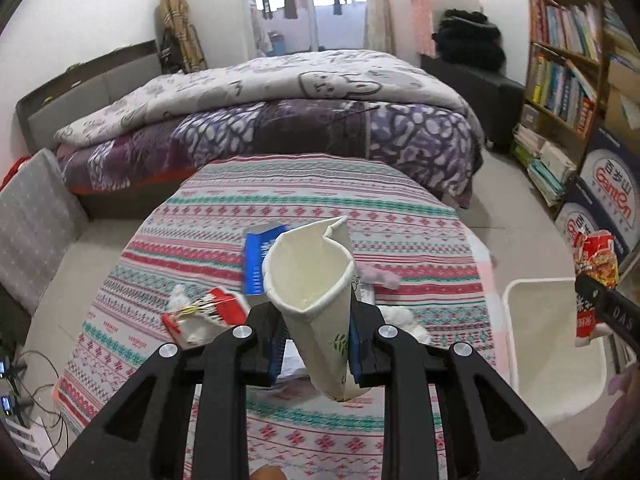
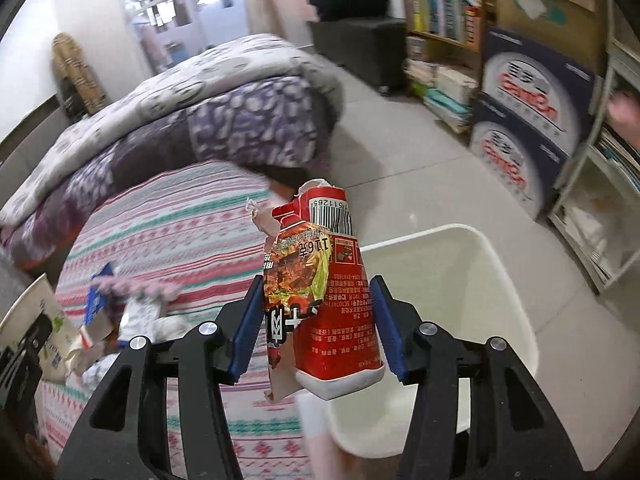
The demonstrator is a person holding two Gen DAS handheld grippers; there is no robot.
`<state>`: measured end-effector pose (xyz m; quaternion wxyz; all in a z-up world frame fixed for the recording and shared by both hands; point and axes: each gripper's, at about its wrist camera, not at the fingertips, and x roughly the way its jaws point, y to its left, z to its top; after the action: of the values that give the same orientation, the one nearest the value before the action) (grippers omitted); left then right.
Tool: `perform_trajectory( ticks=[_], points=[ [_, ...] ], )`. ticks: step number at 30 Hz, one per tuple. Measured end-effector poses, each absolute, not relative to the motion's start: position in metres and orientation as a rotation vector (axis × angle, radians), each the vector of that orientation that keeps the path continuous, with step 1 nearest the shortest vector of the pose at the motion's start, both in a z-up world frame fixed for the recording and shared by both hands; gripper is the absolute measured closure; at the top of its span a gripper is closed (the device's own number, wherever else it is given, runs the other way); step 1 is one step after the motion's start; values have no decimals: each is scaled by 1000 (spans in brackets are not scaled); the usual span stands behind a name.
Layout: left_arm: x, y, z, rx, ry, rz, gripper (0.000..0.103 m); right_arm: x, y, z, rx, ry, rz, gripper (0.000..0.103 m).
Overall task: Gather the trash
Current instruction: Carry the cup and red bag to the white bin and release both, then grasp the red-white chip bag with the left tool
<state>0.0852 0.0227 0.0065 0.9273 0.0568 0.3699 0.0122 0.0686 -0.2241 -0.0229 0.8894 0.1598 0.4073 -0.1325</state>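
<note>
My left gripper [image 1: 316,344] is shut on a crushed white paper cup [image 1: 312,280] and holds it above the striped tablecloth [image 1: 280,208]. My right gripper [image 2: 316,328] is shut on a red food wrapper [image 2: 320,280], at the table's right edge beside a white bin [image 2: 460,280]. The wrapper [image 1: 594,280] and the bin [image 1: 556,344] also show at the right of the left wrist view. The cup also shows in the right wrist view [image 2: 40,320]. On the table lie a blue box [image 1: 256,260], a red and white packet [image 1: 208,312] and white tissues [image 1: 404,320].
A bed with a purple quilt [image 1: 280,120] stands behind the table. A bookshelf [image 1: 560,80] and stacked blue cartons [image 2: 520,120] line the right wall. A grey cushion [image 1: 32,224] leans at the left. Cables [image 1: 36,384] lie on the floor at the lower left.
</note>
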Motion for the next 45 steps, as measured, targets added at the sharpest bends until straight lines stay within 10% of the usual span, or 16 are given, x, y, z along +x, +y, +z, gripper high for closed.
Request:
perform_trajectory(
  ticks=[9,17,33,38,45],
  points=[
    [79,-29,-3,187,735,-62,78,58,-269,-28,368,853,-412,47],
    [72,-76,-15,223,732,-154,78,40,-310,-24,460,806,-527,16],
    [62,-177,-35,262,791,-362,76,27,-374,-6,697,743,-582,12],
    [62,-191,-37,223,822,-416,32,22,-390,-3,745,725,-602,12],
    [62,-187,-31,282,789,-380,28,26,-390,-5,775,736,-590,10]
  ],
)
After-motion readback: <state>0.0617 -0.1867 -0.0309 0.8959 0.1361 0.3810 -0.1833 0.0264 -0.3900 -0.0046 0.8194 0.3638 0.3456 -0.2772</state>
